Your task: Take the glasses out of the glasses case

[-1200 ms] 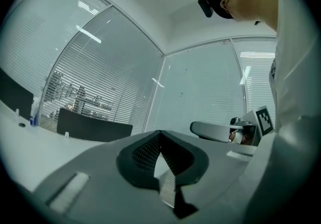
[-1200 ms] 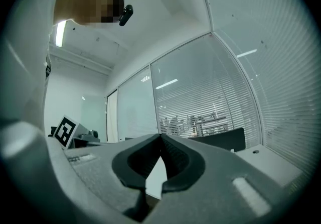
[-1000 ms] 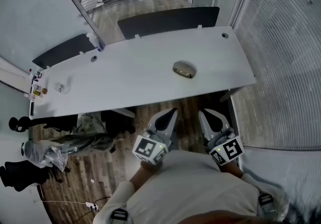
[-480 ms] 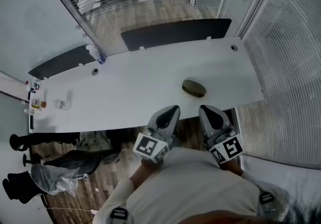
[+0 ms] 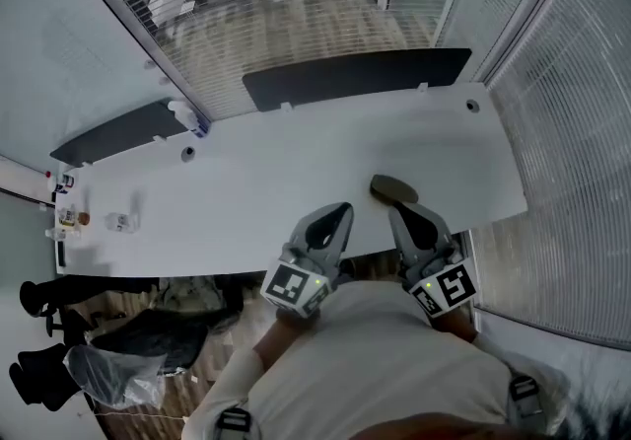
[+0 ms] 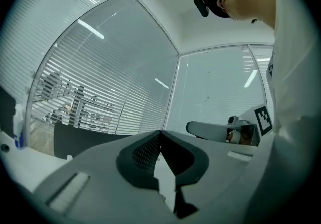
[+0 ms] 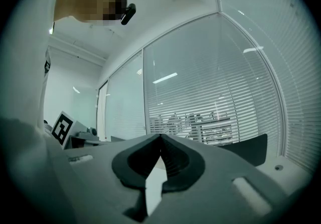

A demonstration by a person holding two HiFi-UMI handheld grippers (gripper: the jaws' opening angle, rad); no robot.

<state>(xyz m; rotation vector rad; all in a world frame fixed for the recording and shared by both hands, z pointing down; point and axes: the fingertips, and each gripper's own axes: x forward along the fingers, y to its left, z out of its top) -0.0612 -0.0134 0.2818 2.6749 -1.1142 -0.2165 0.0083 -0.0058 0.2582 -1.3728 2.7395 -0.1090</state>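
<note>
Jaws closed and empty on left gripper (image 5: 342, 211) and right gripper (image 5: 397, 213), both level at the near edge of the surface (image 5: 266, 196). Glasses case (image 5: 394, 189) looks closed and lies just beyond the right gripper's tips. Side-by-side hold probably prepares one gripper to steady it while the other opens it.

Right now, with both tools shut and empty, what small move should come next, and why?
Probably open the right tool and ease it forward to the glasses case. The case lies, apparently closed, near the front edge of the table, just ahead of that tool and untouched, while the left tool is shut and empty too.
</note>
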